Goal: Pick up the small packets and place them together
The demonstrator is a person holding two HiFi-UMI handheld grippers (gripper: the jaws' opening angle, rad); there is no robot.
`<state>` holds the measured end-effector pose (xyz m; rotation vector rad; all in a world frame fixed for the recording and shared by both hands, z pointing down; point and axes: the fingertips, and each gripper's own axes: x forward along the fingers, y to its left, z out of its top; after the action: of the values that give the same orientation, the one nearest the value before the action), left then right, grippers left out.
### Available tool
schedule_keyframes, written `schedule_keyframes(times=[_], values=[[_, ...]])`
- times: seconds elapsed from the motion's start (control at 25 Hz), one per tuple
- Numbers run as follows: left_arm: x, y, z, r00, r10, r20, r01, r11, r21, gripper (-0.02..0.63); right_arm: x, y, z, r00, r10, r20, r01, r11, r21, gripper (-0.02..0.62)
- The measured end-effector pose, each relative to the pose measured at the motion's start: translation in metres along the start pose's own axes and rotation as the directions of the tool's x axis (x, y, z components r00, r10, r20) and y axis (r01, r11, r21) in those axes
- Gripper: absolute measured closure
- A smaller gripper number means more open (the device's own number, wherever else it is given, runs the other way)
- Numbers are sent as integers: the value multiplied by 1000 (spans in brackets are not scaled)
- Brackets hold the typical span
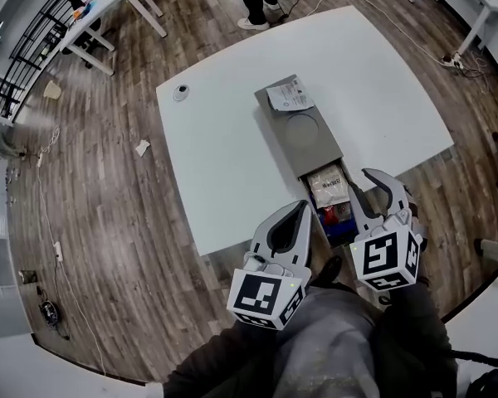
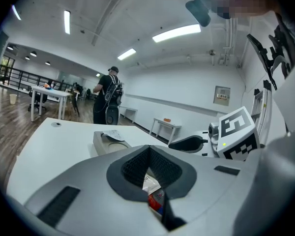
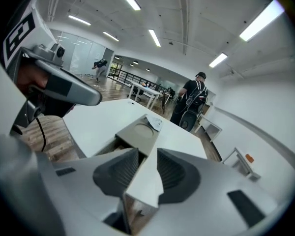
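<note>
No legible text, print on the packets (image 1: 328, 185) and the paper (image 1: 289, 96) too small to read

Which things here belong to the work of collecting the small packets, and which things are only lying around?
Belong to the job:
- packets lying in the open end of the grey box
- white packet on top of that box

Only lying around:
- small round thing on the white table
- scrap of paper on the floor
</note>
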<state>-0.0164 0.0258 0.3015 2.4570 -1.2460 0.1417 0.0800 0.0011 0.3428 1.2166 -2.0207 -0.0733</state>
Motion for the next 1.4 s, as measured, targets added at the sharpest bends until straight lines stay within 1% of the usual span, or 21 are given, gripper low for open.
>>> schedule_keyframes(times=[0.16, 0.28, 0.4, 0.48, 0.6, 0.76, 0.96, 1.04, 1.24, 1.4], values=[[-6, -21, -6, 1000, -23, 1, 23, 1000, 8, 611, -24, 1, -20, 1000, -23, -22, 22, 1000, -5, 476], [-13, -29, -8, 1000, -30, 0, 30, 1000, 10, 611, -31, 14, -23, 1000, 1, -25, -2, 1000, -21, 476], [-20, -27, -9, 1000, -19, 2, 19, 1000, 6, 611, -29, 35, -22, 998, 53, -30, -55, 997, -46, 476], [-22, -21, -10, 1000, -6, 2, 6, 1000, 2, 611, -21, 51, -24, 994, 105, -43, -107, 992, -66, 476], [-22, -10, -13, 1000, 16, -3, -16, 1000, -9, 611, -5, 76, -31, 979, 186, -80, -194, 976, -97, 476], [-18, 8, -13, 999, 40, -14, -41, 999, -34, 611, 19, 94, -36, 960, 247, -131, -264, 955, -132, 473], [-6, 29, -18, 998, 53, -39, -55, 997, -57, 611, 47, 106, -53, 926, 307, -220, -340, 932, -129, 414], [0, 38, -20, 997, 57, -51, -60, 996, -66, 611, 53, 106, -53, 920, 321, -226, -354, 927, -126, 413], [19, 48, -23, 997, 48, -68, -54, 995, -83, 611, 65, 100, -48, 923, 305, -234, -342, 930, -135, 414], [27, 49, -26, 996, 42, -77, -49, 995, -88, 611, 66, 99, -49, 917, 318, -240, -357, 923, -143, 462]])
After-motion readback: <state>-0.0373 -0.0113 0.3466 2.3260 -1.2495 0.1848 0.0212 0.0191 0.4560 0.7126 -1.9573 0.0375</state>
